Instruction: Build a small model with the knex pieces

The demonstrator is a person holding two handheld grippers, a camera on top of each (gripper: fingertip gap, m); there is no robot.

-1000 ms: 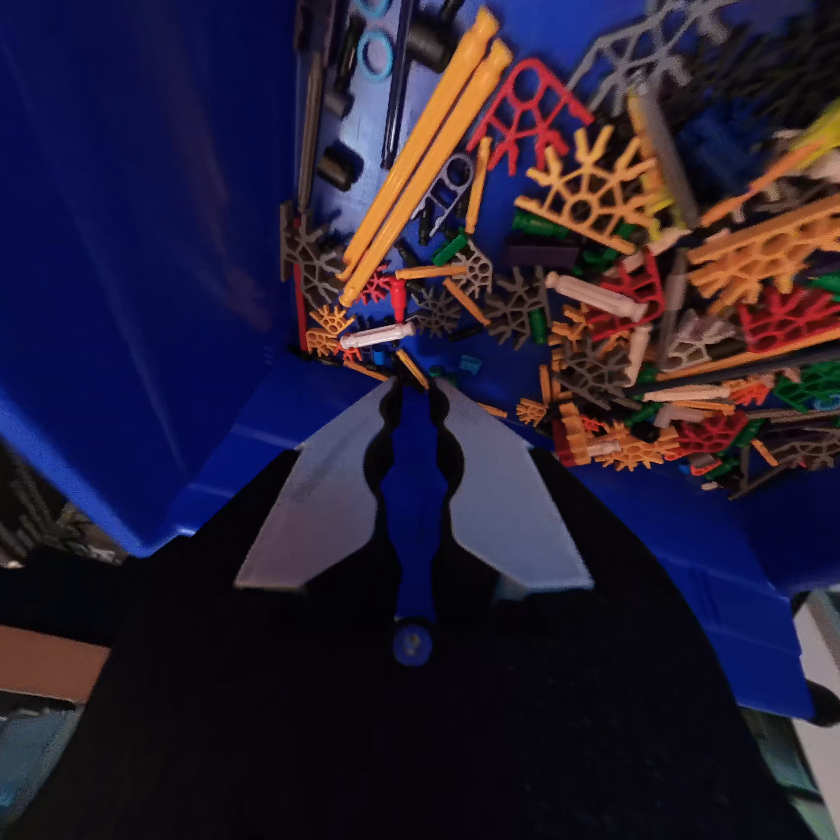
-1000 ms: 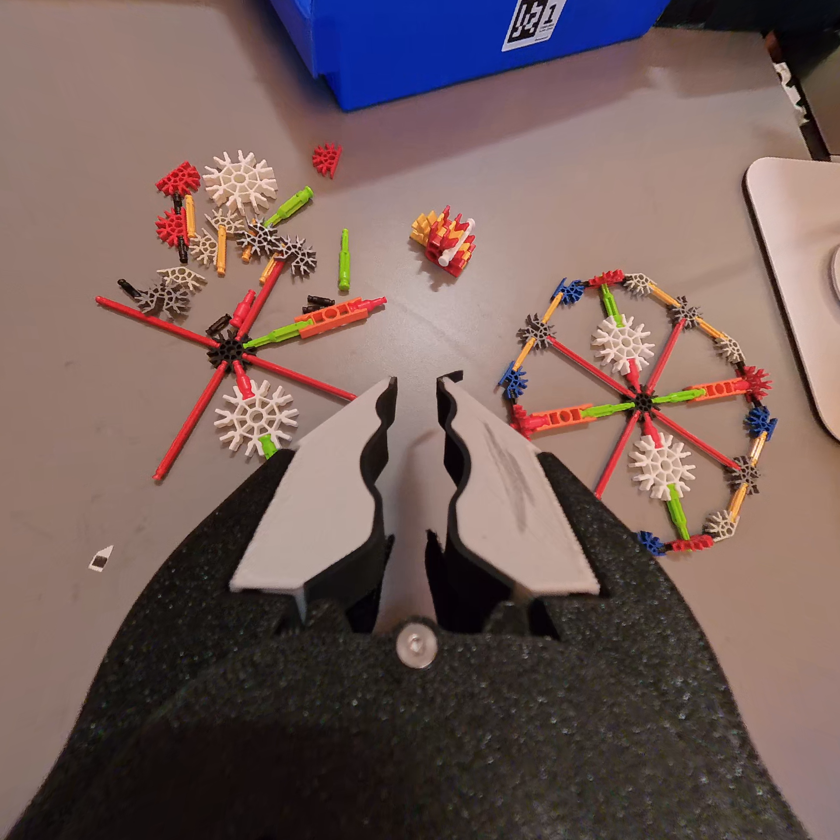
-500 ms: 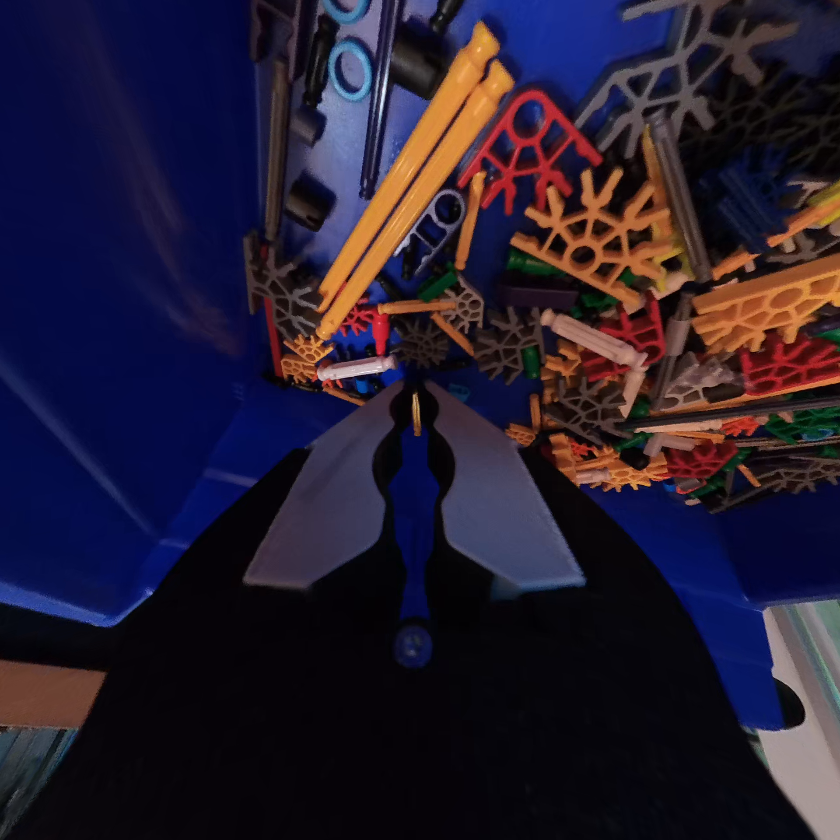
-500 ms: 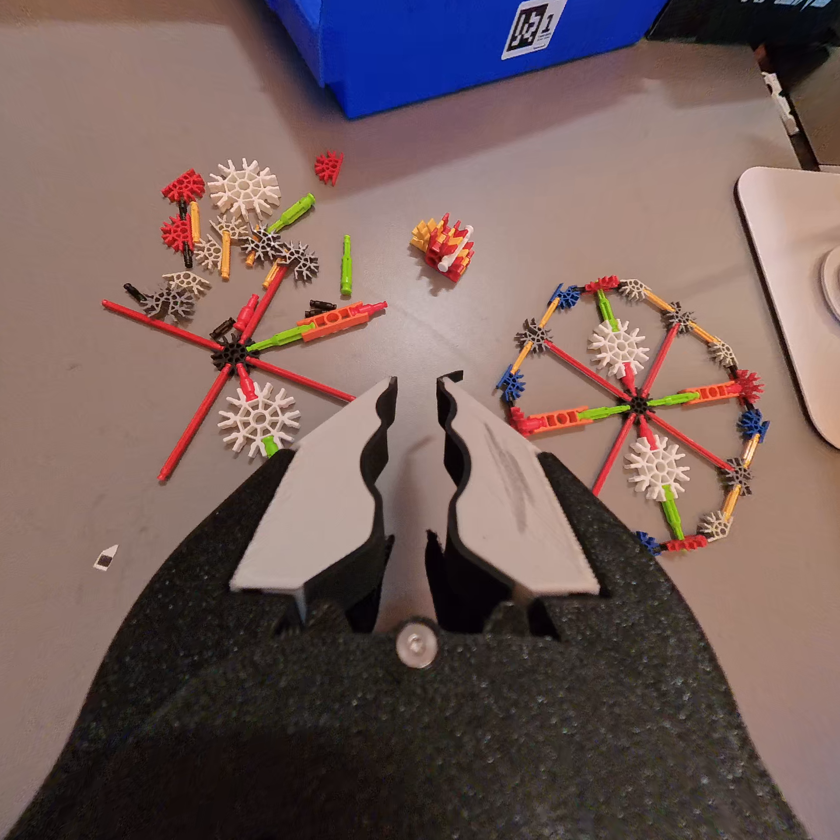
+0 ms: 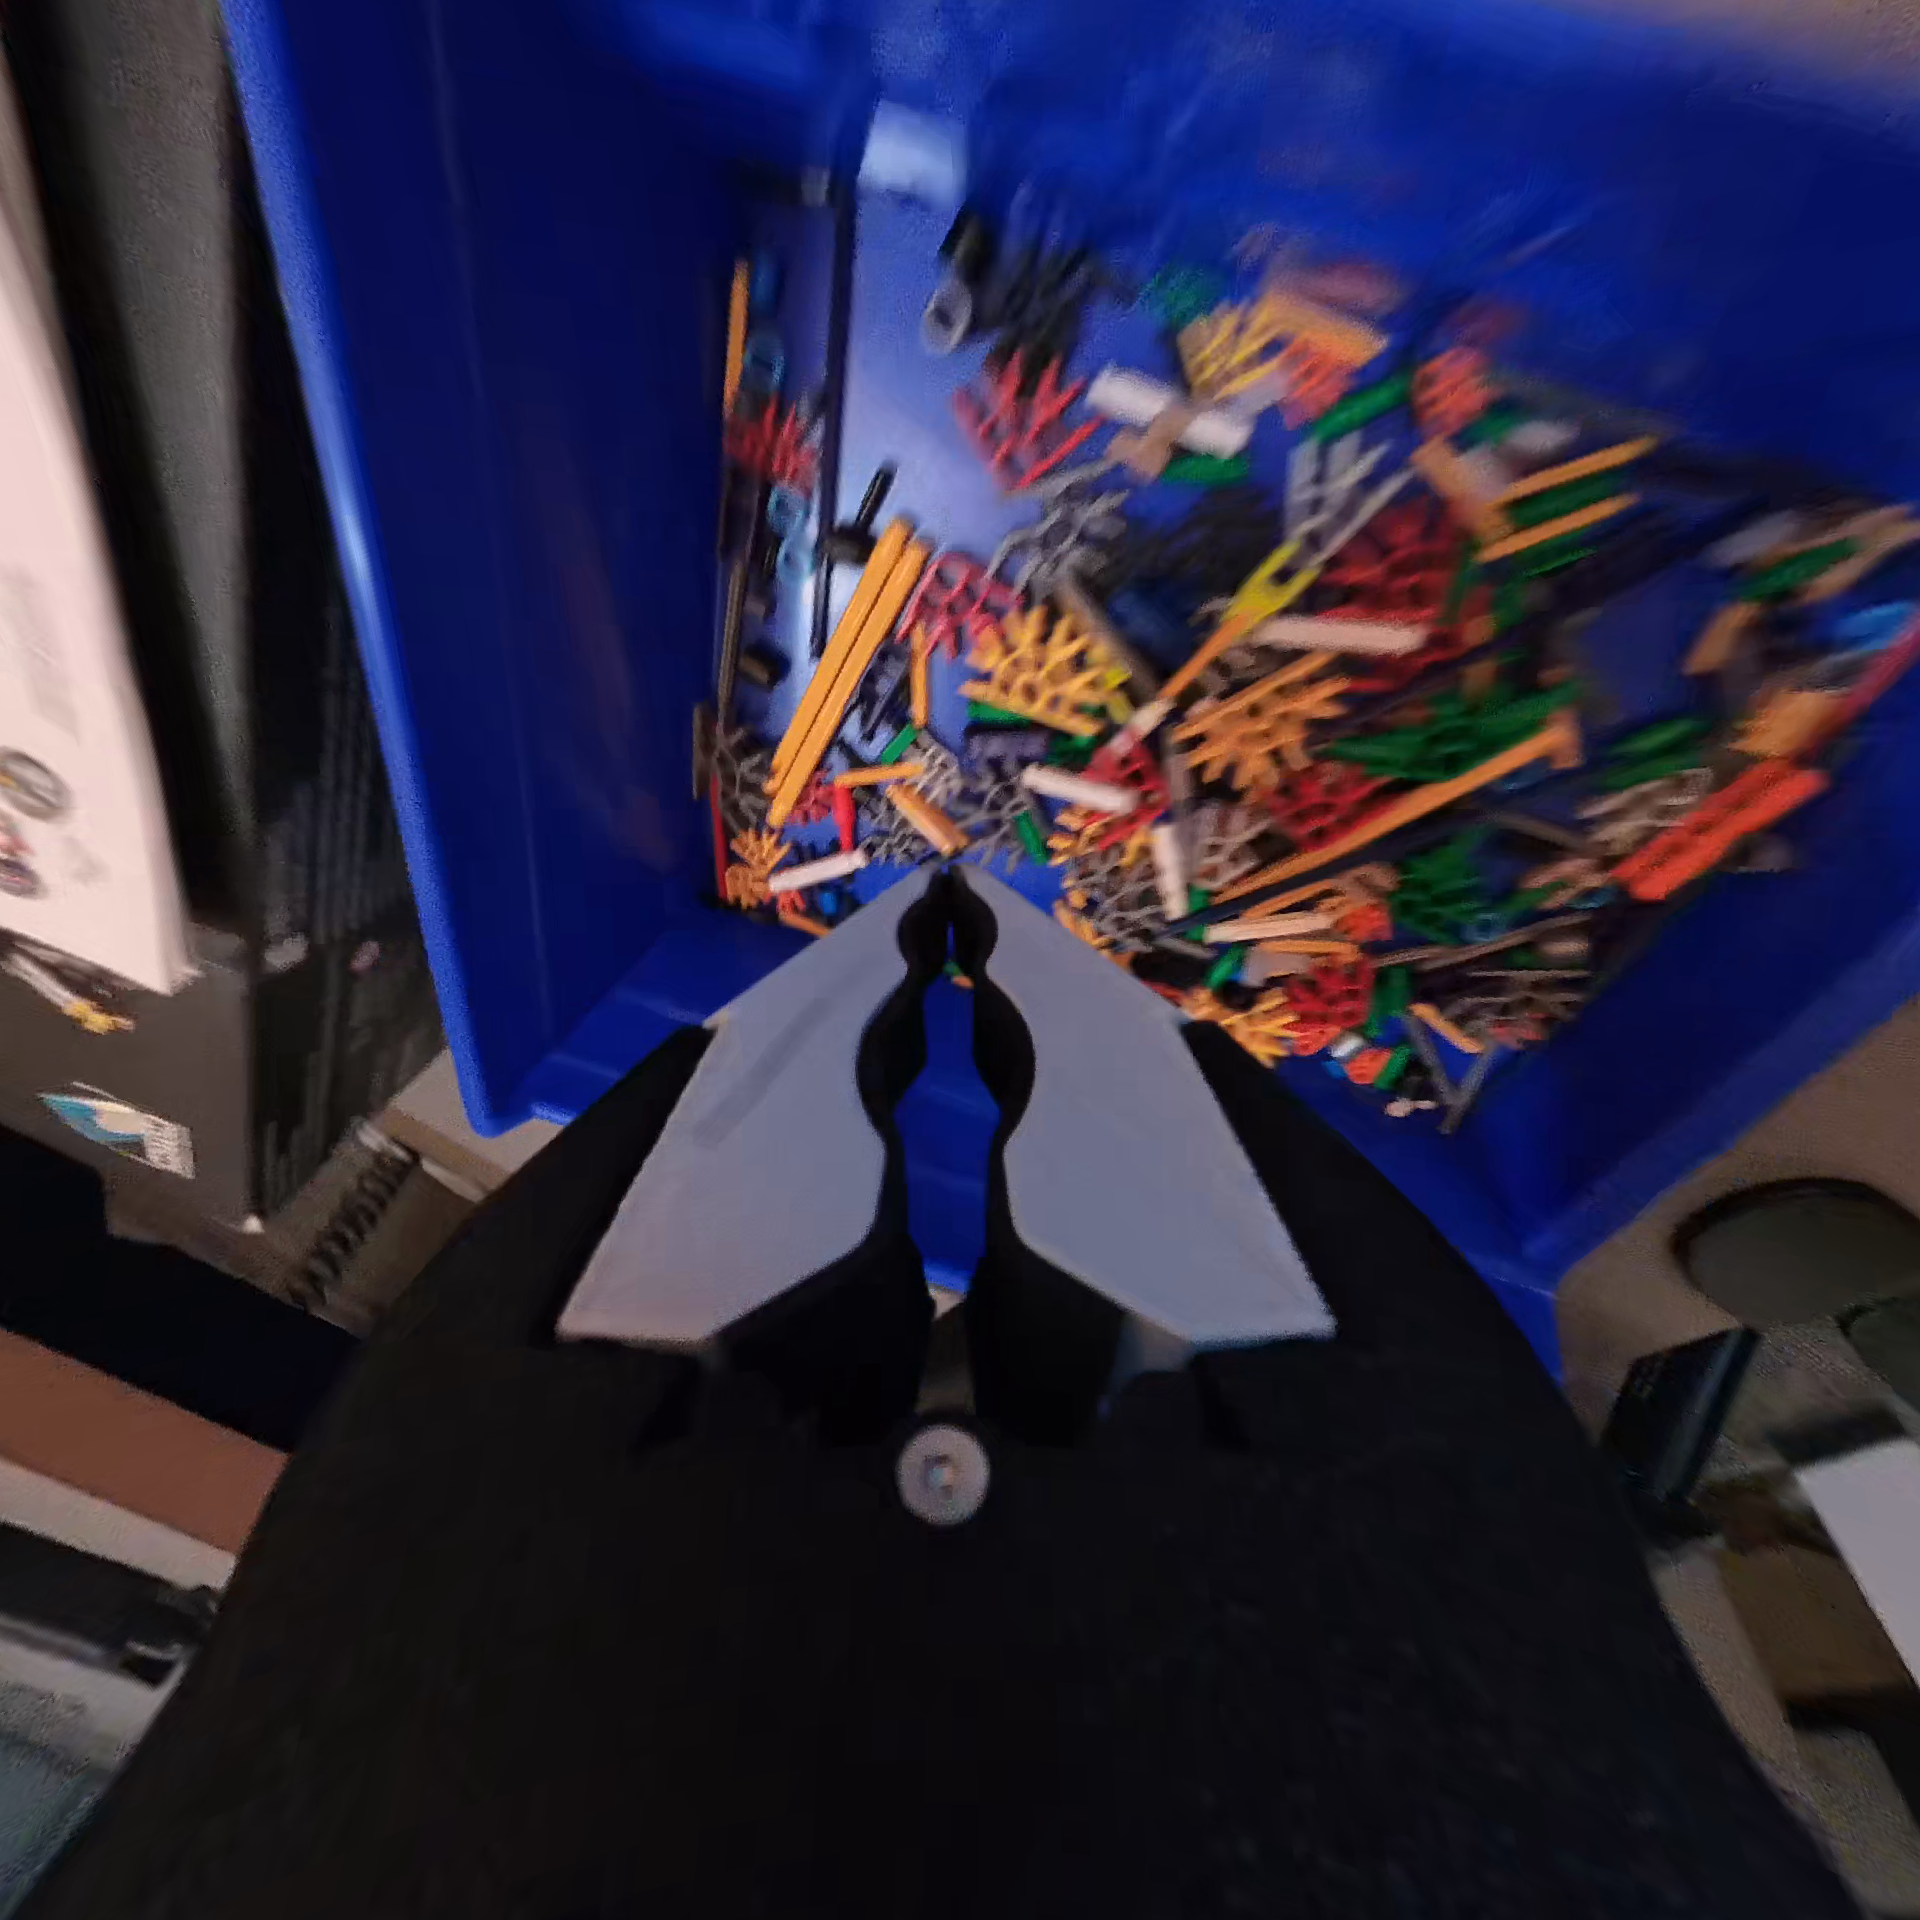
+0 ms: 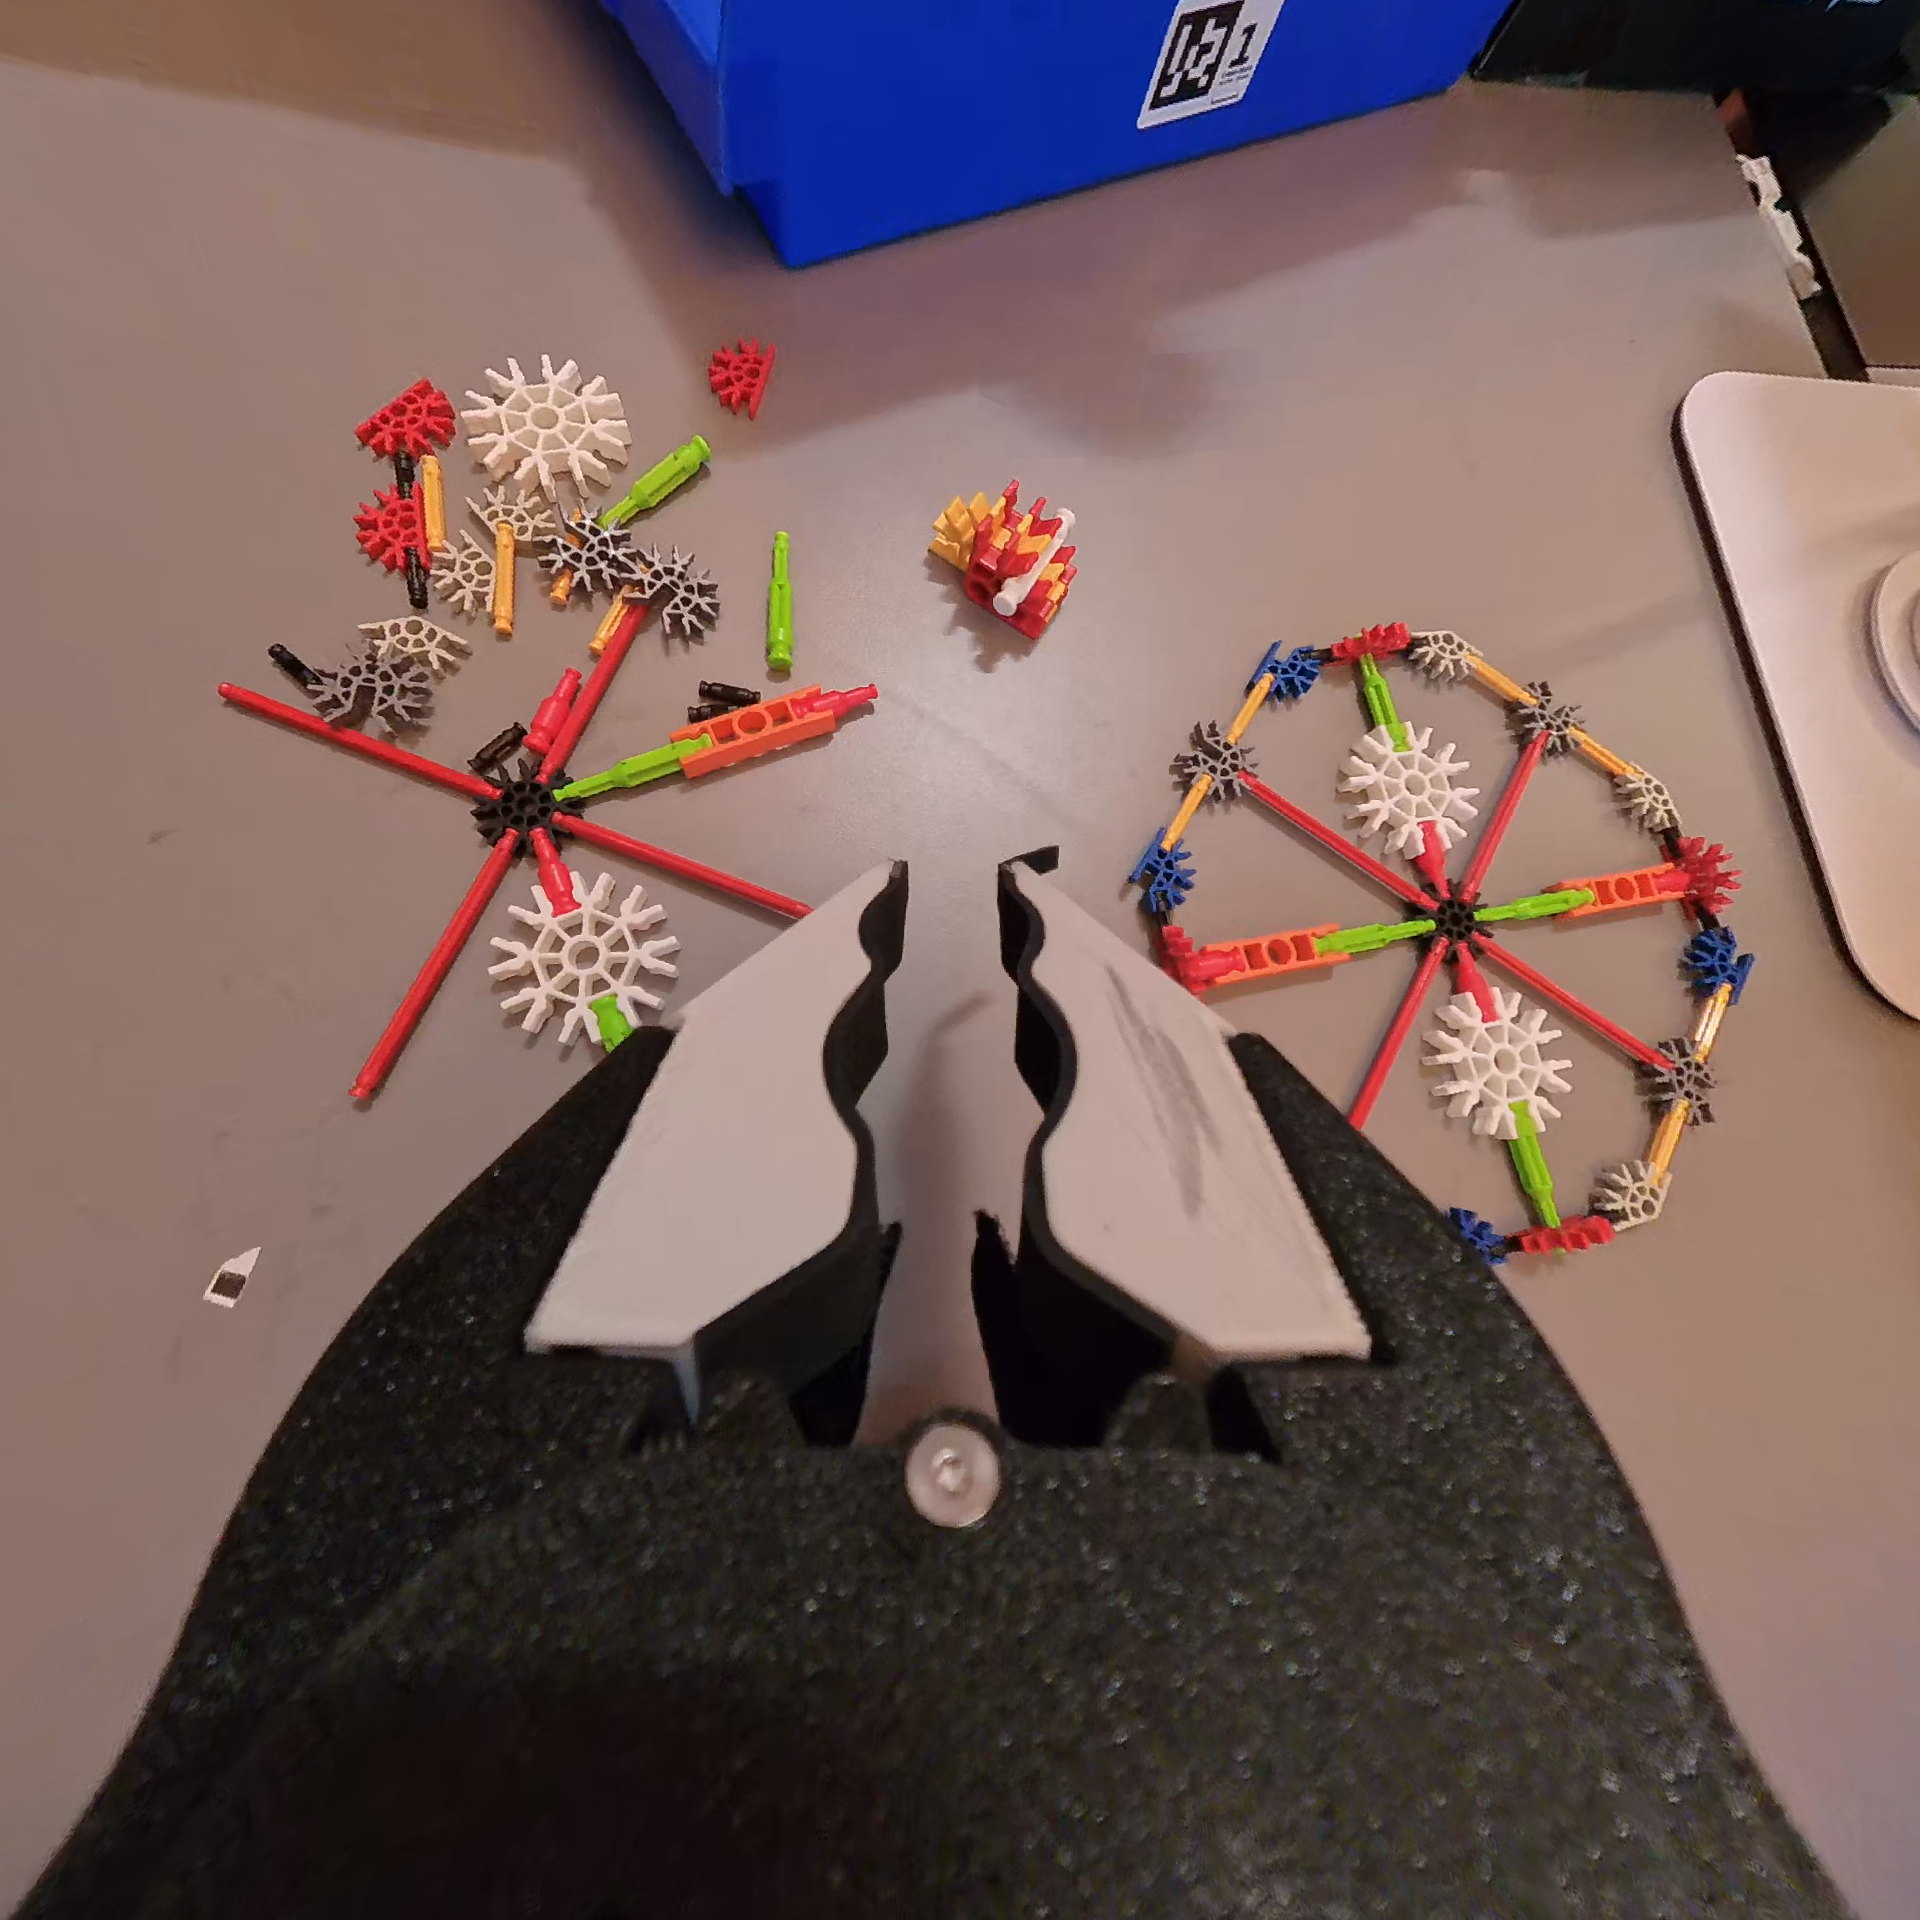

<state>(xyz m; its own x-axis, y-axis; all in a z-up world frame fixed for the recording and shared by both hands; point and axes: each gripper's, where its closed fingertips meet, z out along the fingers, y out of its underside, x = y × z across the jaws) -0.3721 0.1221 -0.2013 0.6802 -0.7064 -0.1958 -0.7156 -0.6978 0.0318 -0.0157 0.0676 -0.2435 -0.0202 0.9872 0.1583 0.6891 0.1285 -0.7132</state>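
Left gripper (image 5: 948, 883) is seen above the near edge of a blue bin (image 5: 540, 582). Its jaws are drawn together at the tips. A small dark sliver, with a trace of orange and green, shows in the gap just behind the tips; whether a piece is clamped there cannot be told, as the view is blurred. Beyond the tips, inside the bin, a heap of toy rods and connectors (image 5: 1299, 727) is spread over the floor, orange, red, green, grey and white mixed. Two long orange rods (image 5: 847, 670) lie side by side near the left wall. A short white rod (image 5: 816, 873) lies just left of the tips.

Right gripper (image 6: 951, 873) is held over a grey desk (image 6: 1195, 416), jaws apart with bare desk between them; nothing is held. To the right of the jaws a finished wheel (image 6: 1455, 920) lies flat, red spokes meeting at a black hub, with white snowflake connectors inside the rim. To the left a partial wheel (image 6: 525, 805) is laid out: black hub, red spokes, a green rod and an orange piece. Loose pieces (image 6: 540, 499) are scattered beyond it. A small red-and-yellow cluster (image 6: 1008, 561) sits ahead of the jaws, well apart. The blue bin (image 6: 935, 135) stands at the far edge, bearing a white tag (image 6: 1205, 57). A pale flat base (image 6: 1808, 644) is seen at the right edge.
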